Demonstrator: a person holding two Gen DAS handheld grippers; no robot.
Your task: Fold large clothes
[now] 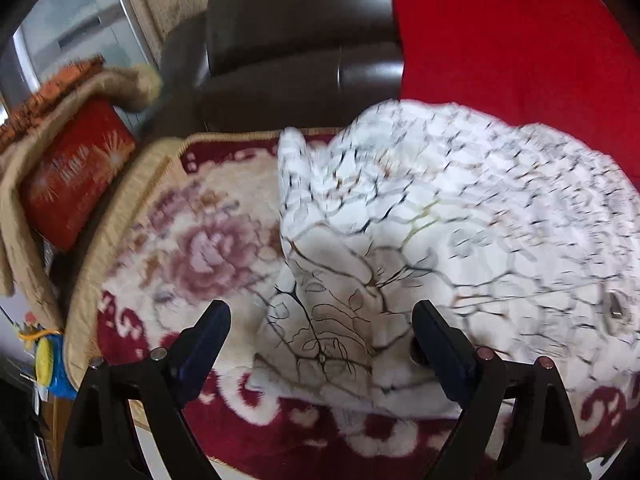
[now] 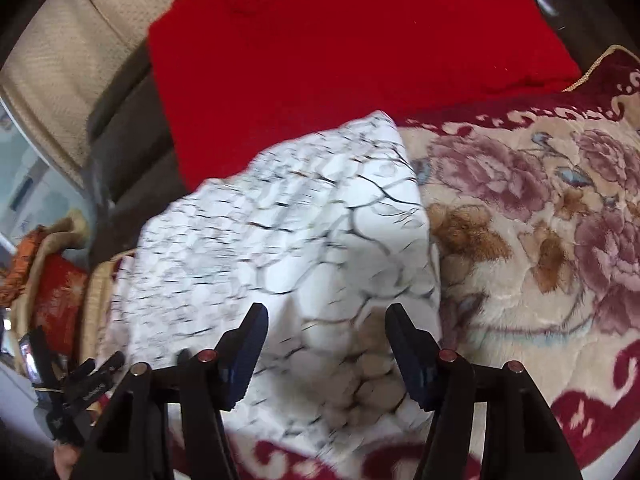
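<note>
Both of my grippers stand spread with nothing pinched. The left gripper [image 1: 322, 318] has its fingers [image 1: 208, 328] wide apart, a bunched fold of the white garment [image 1: 420, 216] lying between them, untouched as far as I can tell. The right gripper [image 2: 326, 322] stands released over the garment's near part. The garment lies crumpled on the flowered blanket [image 1: 192, 240], its far edge against the red cloth [image 1: 500, 40].
</note>
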